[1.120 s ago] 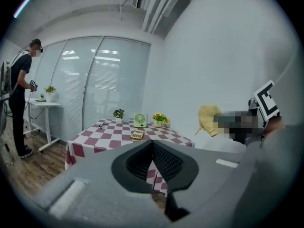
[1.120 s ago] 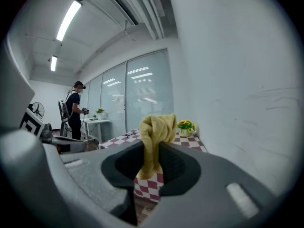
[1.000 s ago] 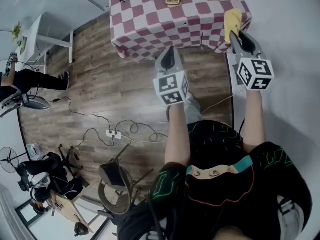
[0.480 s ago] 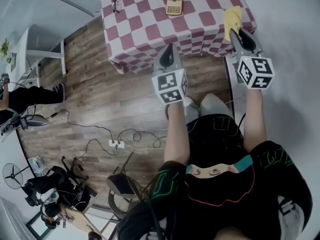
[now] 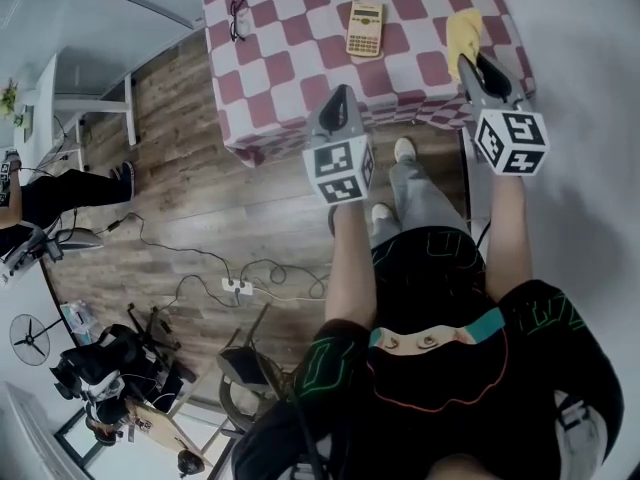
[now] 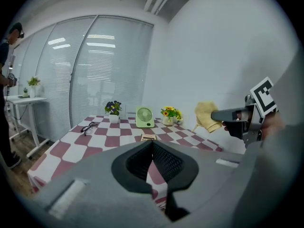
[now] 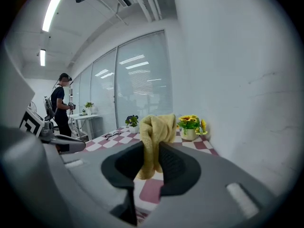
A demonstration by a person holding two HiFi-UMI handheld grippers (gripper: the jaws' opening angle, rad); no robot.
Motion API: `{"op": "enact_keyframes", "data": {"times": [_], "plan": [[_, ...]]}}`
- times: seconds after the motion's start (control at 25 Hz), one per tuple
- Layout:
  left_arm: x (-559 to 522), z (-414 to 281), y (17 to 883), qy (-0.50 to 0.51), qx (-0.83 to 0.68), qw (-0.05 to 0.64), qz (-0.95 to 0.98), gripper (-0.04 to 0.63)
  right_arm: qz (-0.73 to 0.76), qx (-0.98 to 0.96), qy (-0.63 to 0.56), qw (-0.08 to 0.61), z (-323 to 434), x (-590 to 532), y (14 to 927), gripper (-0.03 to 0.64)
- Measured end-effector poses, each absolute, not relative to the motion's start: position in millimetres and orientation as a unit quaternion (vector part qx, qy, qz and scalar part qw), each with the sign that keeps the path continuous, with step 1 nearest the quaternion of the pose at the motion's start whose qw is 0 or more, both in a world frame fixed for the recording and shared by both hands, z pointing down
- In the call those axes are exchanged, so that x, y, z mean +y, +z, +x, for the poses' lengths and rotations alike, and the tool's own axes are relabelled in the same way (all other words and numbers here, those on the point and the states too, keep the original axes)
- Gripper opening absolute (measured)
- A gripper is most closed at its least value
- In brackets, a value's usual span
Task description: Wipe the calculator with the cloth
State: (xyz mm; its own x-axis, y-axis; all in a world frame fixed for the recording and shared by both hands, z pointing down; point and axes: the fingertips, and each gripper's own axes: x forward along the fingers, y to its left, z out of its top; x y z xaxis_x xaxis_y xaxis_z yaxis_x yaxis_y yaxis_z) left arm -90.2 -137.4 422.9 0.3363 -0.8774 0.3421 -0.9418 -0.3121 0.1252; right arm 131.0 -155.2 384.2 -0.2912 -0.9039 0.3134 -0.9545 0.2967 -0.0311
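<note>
Here, cloth [image 7: 154,127] clamped between right gripper [image 7: 152,148] jaws; left gripper [image 6: 152,145] jaws together, calculator [image 5: 364,28] well beyond both.

Left tongs [image 5: 339,96] closed, right tongs [image 5: 471,61] gripping cloth [image 5: 463,30]

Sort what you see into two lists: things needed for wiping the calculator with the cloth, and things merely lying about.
Needed for the job:
calculator, lying on the checked table
yellow cloth, clamped in the right gripper

Merely lying about:
glasses
small green fan
pot of purple flowers
pot of yellow flowers
</note>
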Motion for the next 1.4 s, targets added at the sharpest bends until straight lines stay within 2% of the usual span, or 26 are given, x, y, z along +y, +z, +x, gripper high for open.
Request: {"op": "enact_keyframes", "data": {"times": [0.32,0.64,1.4], "plan": [[-220,-70,432,0.140,-0.559,0.150,0.804,0.010,0.547,-0.821,0.097,0.134,131,-256,391,0.095],[-250,-71,441,0.178,-0.563,0.158,0.792,0.011,0.471,-0.859,0.087,0.180,103,-311,411,0.095],[-275,-106,483,0.197,-0.570,0.204,0.772,0.011,0.279,-0.866,-0.046,0.412,19,-357,495,0.095]]}}
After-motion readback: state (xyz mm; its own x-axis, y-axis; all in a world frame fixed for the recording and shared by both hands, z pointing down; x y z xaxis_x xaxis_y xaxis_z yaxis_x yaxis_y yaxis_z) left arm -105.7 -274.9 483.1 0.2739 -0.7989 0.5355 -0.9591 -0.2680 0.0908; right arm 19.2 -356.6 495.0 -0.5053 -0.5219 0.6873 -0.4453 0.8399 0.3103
